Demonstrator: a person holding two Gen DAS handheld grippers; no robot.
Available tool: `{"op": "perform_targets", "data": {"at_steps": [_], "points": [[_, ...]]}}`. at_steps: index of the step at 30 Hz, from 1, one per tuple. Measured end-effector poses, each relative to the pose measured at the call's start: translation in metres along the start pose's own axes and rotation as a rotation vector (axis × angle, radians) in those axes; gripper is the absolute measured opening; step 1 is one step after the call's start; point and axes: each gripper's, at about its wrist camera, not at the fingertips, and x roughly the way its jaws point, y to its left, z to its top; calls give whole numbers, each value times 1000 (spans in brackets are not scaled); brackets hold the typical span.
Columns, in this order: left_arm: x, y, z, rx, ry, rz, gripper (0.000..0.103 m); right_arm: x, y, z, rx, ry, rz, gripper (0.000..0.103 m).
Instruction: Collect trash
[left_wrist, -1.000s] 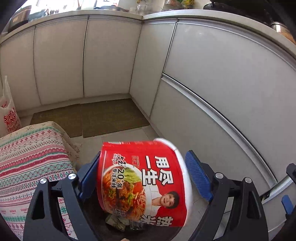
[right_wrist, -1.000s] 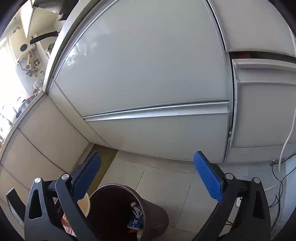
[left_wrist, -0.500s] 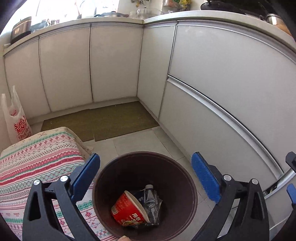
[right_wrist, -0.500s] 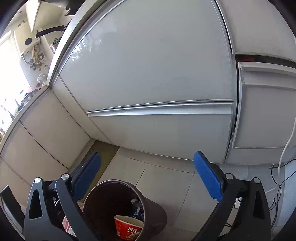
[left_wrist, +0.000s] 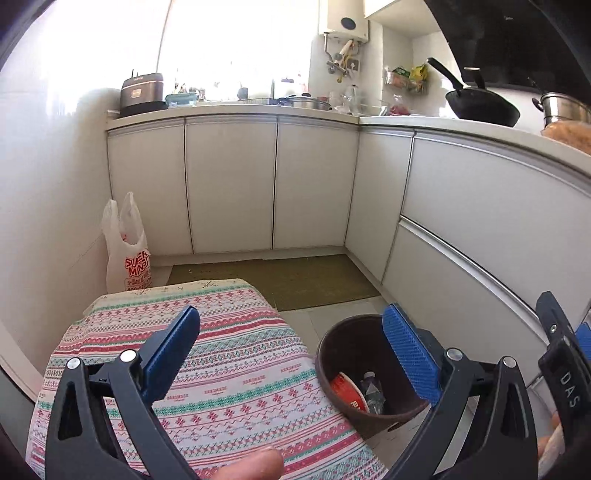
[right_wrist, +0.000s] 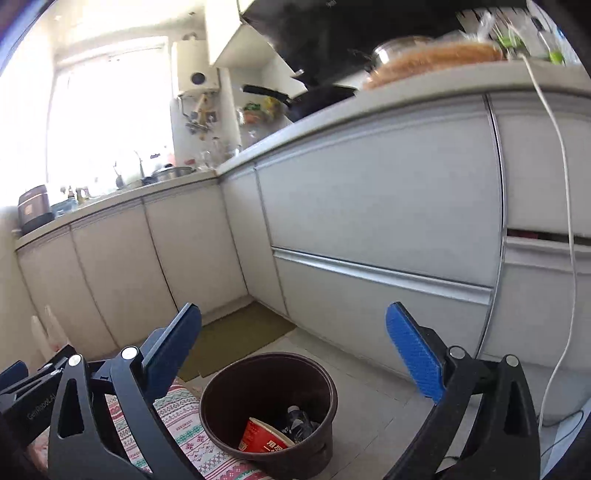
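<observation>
The tiled floor (left_wrist: 325, 321) carries a brown bin (left_wrist: 334, 354), an olive mat (left_wrist: 295, 280) along the cabinets, and a white shopping bag (left_wrist: 127, 254) in the corner; a table under a patterned cloth (left_wrist: 229, 369) stands just beside the bin

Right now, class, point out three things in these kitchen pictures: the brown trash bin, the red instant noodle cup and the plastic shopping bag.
brown trash bin (right_wrist: 325, 373): right wrist view, far rim.
red instant noodle cup (right_wrist: 264, 439): right wrist view, printed side wall.
plastic shopping bag (left_wrist: 127, 264): left wrist view, red lettering.
</observation>
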Motion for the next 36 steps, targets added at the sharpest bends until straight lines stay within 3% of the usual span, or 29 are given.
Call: {"op": "perform_targets", "data": {"at_steps": [3, 8, 18, 36], "points": [[-18, 25, -15, -13, 13, 26, 96, -16, 20, -12, -56, 15, 63, 96], [-34, 56, -39, -39, -30, 114, 96, -29, 42, -25, -150, -14, 41, 96], [-27, 72, -44, -66, 11, 87, 96, -19, 57, -37, -196, 45, 44, 96], [-23, 68, -48, -54, 38, 87, 96, -17, 61, -39, -210, 61, 59, 96]]}}
